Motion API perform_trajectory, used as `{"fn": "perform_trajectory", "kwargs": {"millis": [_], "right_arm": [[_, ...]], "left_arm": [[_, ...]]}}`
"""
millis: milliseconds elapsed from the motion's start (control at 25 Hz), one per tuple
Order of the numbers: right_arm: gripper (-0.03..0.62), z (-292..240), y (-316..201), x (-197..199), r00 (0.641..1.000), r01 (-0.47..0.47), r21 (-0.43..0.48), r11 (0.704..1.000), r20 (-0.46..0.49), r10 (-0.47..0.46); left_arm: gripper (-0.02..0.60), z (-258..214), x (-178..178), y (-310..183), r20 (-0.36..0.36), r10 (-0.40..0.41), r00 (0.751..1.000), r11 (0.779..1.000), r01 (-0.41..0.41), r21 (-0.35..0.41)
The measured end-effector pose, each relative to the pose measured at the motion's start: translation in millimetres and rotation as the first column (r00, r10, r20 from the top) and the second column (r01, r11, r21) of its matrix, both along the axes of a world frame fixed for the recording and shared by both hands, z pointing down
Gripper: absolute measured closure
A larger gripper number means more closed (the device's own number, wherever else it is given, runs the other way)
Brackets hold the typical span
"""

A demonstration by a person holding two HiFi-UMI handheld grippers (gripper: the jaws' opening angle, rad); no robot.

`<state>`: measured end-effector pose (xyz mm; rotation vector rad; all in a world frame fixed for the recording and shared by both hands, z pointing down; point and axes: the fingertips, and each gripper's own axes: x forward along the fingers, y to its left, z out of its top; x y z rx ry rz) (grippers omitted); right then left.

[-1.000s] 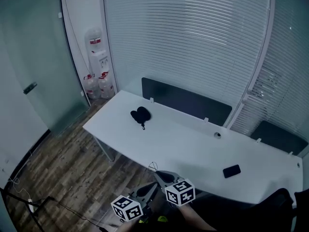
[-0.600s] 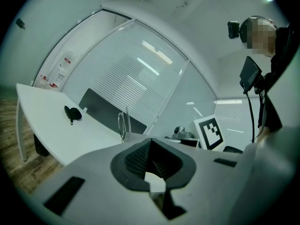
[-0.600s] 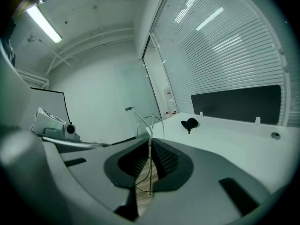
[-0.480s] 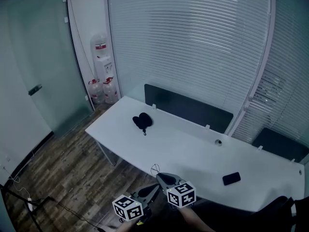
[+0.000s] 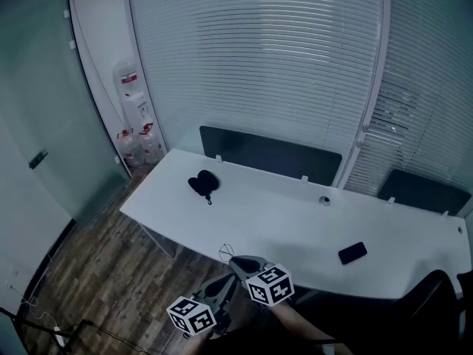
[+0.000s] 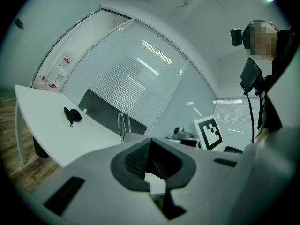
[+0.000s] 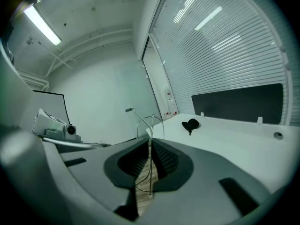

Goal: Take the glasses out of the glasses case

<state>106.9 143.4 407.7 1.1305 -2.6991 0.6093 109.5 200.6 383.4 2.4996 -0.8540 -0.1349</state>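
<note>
Right gripper (image 7: 149, 162): fingers narrowly pinching thin wire glasses (image 7: 149, 139), likely light, springy and easily bent; best held by the frame. Left gripper (image 6: 151, 146): fingers together, empty. Glasses case (image 5: 202, 183): far left on desk (image 5: 295, 228).

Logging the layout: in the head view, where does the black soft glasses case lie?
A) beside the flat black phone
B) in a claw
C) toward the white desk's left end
C: the black soft glasses case lies alone toward the white desk's left end, far from the flat black phone.
</note>
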Motion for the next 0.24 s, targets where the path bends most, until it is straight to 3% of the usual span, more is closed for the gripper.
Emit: {"fn": "perform_trajectory", "kwargs": {"millis": [240], "right_arm": [[0.562, -0.3, -4.0, -4.4, 1.000, 0.002, 0.006, 1.000, -0.008, -0.002]], "left_arm": [[0.571, 0.2, -4.3, -3.8, -0.004, 0.005, 1.000, 1.000, -0.005, 0.004]]}}
